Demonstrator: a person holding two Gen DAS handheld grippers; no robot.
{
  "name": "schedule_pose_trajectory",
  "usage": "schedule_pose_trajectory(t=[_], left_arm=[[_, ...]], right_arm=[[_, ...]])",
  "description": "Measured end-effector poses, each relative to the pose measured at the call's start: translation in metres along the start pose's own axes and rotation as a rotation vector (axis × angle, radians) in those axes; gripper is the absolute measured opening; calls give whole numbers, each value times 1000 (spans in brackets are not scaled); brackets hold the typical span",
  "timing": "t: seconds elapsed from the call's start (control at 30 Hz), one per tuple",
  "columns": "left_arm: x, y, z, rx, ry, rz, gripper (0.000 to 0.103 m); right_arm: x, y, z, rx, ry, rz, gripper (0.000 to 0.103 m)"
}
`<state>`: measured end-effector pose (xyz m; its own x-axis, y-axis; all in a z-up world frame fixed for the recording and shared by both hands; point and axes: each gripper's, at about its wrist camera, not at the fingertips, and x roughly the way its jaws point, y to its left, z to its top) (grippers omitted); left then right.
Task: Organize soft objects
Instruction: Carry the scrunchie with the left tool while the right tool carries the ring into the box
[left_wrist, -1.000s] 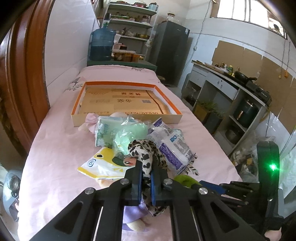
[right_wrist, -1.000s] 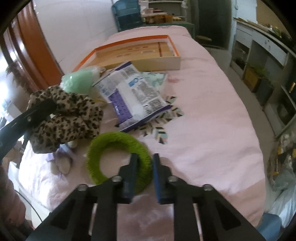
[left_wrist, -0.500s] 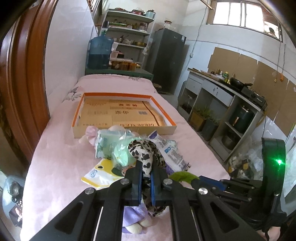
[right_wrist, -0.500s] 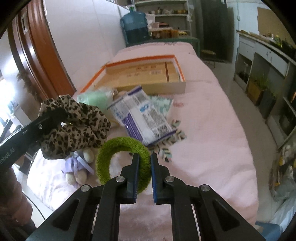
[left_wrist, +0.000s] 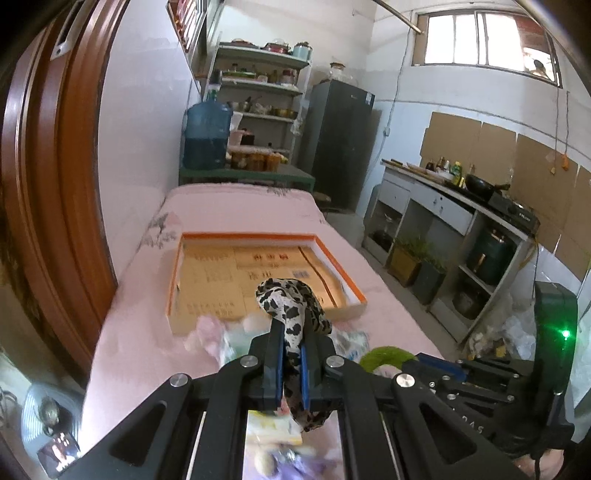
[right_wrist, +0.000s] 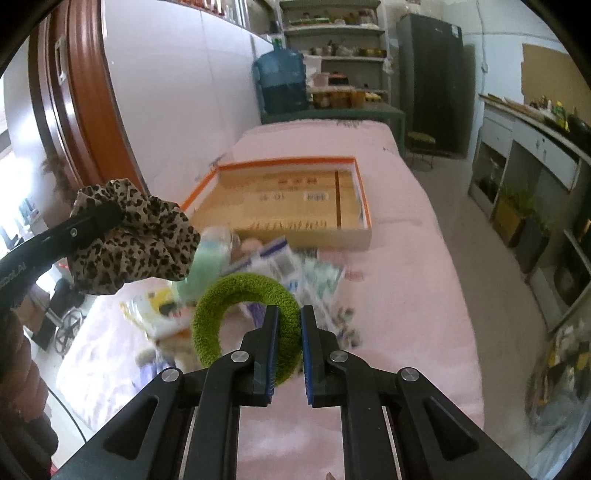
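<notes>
Gripping firmly, your left gripper (left_wrist: 291, 347) clamps the leopard-print scrunchie (left_wrist: 286, 306); your right gripper (right_wrist: 289, 332) clamps the green scrunchie (right_wrist: 221, 302).

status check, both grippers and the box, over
Left gripper shut on leopard scrunchie. Right gripper shut on green ring. Orange-rimmed box ahead, path clear.

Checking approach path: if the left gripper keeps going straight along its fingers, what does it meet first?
Likely the orange-rimmed cardboard box on the pink bed. The left gripper, shut on the leopard scrunchie, points at the box's near half; depth is uncertain.
</notes>
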<state>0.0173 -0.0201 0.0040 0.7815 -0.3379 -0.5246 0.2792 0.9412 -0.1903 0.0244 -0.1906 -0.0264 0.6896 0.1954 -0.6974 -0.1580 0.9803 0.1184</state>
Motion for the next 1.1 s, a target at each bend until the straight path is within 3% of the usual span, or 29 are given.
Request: schedule_pose_trajectory(t=[0.2,0.43,0.77,0.97,1.1], left_arm=[[6,12,33,-2,-30,-3,7],[32,32,67,-26,-27,-11,7],[90,56,91,-52,42,-47,7],[123,73,97,-99,92,-118,7],[145,81,96,-107,120,-112,7]], right_arm=[[3,-7,37,20,-29,63,12],[22,-17,81,28,-58,67,12],[91,-38,134,75,12,43,12],[136,-47,144,97,74,21,12],[158,-49,145,100,102,6,12]])
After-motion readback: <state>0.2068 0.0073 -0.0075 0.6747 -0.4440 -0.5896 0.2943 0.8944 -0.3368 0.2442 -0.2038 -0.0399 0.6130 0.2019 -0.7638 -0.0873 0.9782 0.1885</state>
